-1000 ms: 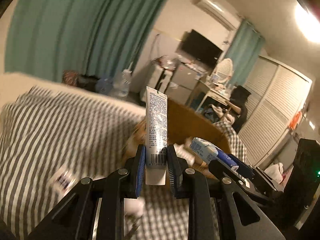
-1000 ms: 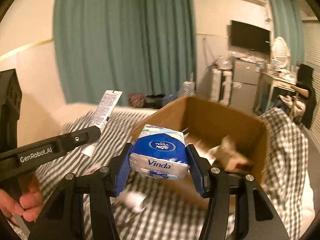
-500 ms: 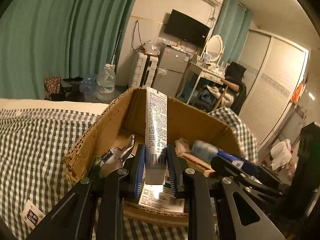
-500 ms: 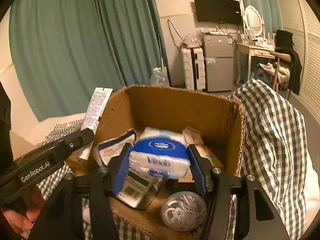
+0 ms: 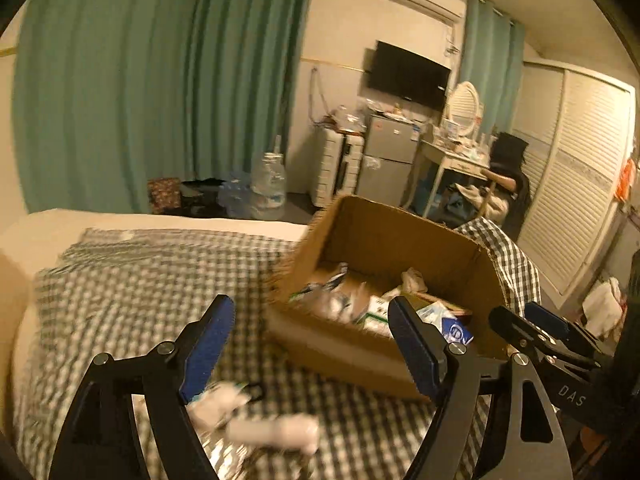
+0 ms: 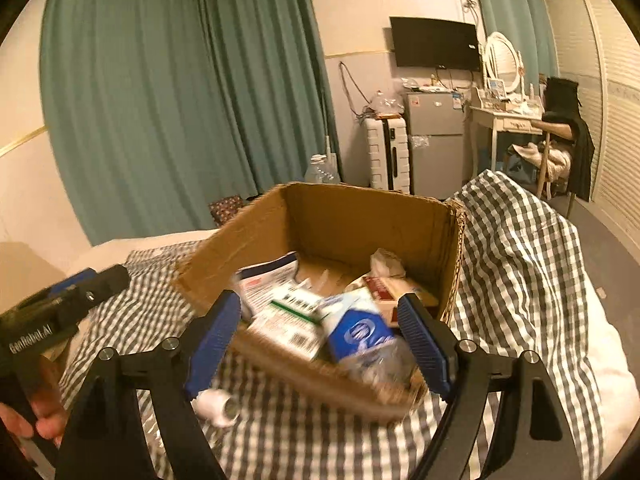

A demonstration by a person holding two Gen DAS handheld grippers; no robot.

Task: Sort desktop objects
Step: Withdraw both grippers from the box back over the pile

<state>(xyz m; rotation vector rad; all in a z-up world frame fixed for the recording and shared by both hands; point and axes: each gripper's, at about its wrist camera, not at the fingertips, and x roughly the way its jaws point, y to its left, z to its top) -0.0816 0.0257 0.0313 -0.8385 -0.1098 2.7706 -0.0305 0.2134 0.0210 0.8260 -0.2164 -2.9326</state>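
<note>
Both sets of tongs are spread wide with nothing between the pads, and both have just been opening up. The left gripper (image 5: 312, 340) has its blue pads (image 5: 208, 336) far apart over the checked cloth (image 5: 132, 280), and the cardboard box (image 5: 380, 240) sits ahead of it and off to its right, with the right-hand pad lined up over the box's near edge. Right below and in front of the left tongs there are a couple of white things (image 5: 276, 432) lying on the cloth, too blurry to say what they are. The right gripper (image 6: 320, 340) is also gaping open, pointed straight at the box (image 6: 360, 216), and the blue and white tissue pack (image 6: 358, 332) lies loose inside the box just ahead of and between its pads, not touched by either one. Next to it in the box, towards the left pad, are a green and white packet (image 6: 288, 320) and a white pouch (image 6: 272, 276). A small white bottle (image 6: 216, 402) lies on the cloth under the right tongs' left finger. Off to the left of the right tongs a hand (image 6: 40, 408) holds the other gripper's black handle.
</note>
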